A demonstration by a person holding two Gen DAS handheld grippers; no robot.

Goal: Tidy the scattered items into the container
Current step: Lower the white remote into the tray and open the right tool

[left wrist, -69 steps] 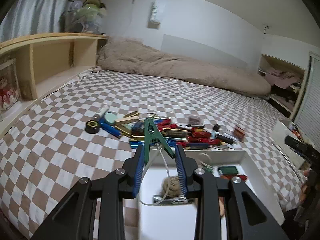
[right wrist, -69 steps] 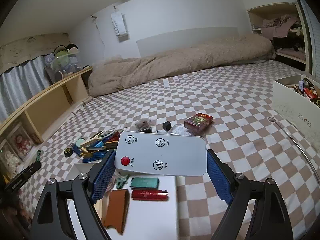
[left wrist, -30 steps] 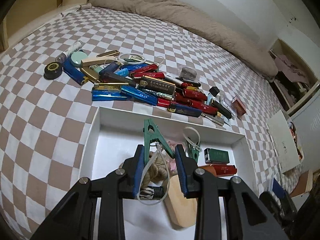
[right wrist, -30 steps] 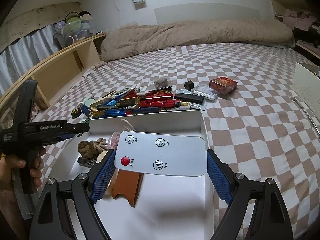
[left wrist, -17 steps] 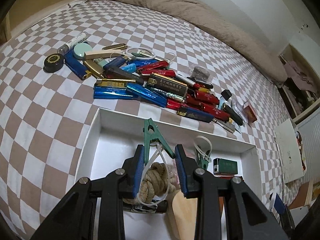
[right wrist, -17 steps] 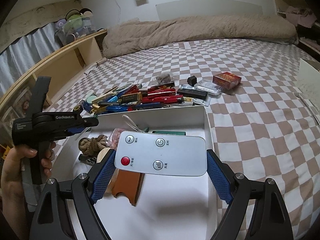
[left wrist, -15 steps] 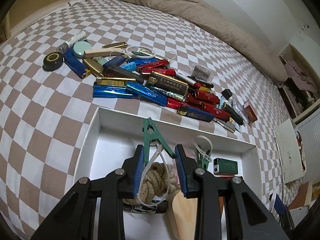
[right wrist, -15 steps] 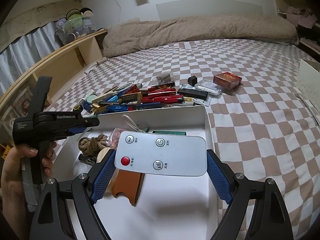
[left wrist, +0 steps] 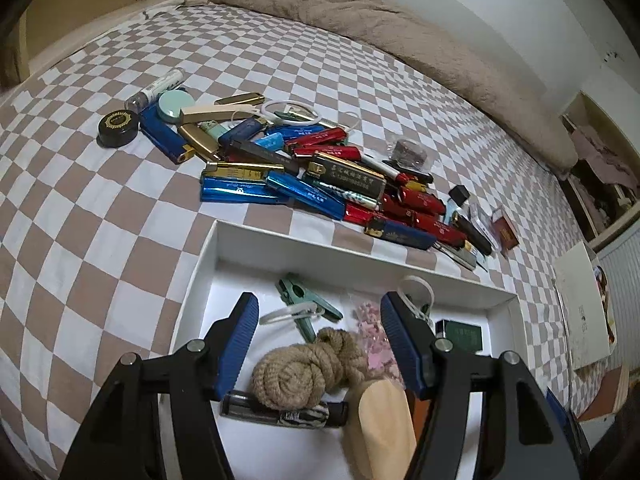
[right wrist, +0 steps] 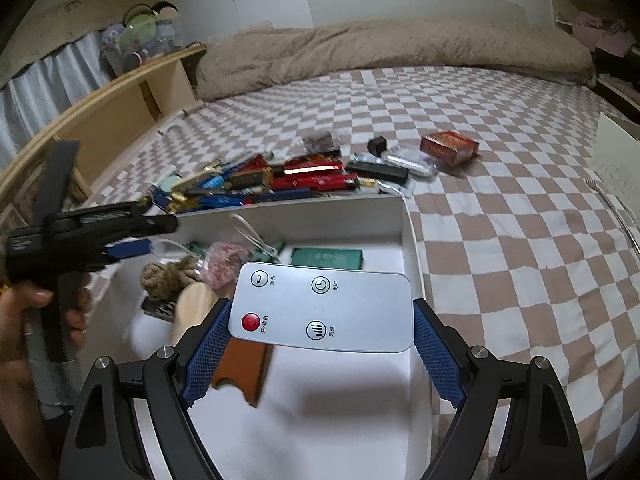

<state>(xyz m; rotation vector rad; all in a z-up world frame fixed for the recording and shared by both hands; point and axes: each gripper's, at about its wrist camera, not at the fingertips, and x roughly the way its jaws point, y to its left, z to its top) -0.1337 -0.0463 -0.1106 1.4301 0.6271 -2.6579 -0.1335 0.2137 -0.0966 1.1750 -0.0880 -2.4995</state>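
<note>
In box (left wrist: 208, 248), clip (left wrist: 306, 308) newly released.

The left wrist view looks steeply down, close over the white box (left wrist: 320, 246), toward the lighter pile (left wrist: 320, 180) beyond. The right wrist view sits low over the same box (right wrist: 408, 236), facing across the checkered bed (right wrist: 500, 168); both share box and pile.

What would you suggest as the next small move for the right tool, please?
Probably lower it and open: the right tool grips the white remote above the bare floor of the white box, while the left tool is open, its green clip already lying inside.
</note>
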